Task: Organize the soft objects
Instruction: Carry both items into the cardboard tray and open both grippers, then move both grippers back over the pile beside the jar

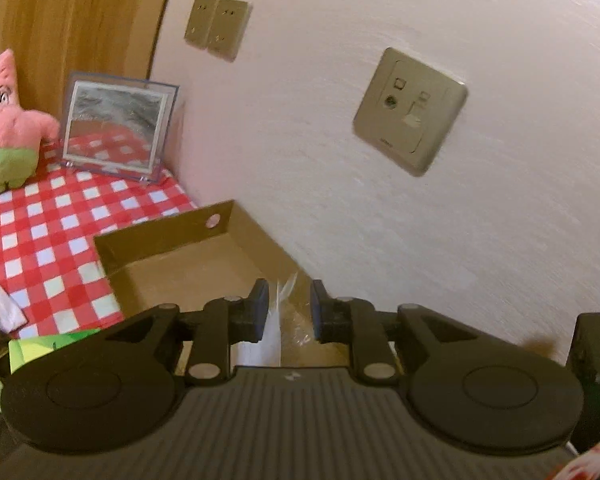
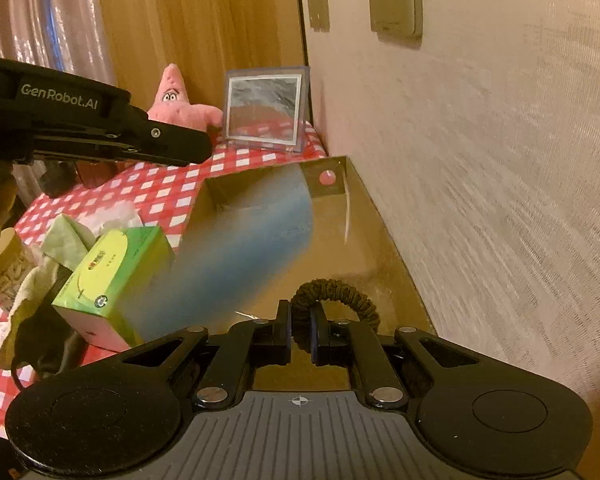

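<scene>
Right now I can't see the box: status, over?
Left gripper open, clear bag between. Right gripper shut on hair tie over cardboard box. Nothing blocking.

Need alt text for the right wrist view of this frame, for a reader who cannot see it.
The right gripper pinches a dark scrunchie over an open cardboard box by the wall. A blurred blue object lies across the box. Left of it, on a red checked cloth, sit a green tissue box, a pink plush and a mirror.
</scene>
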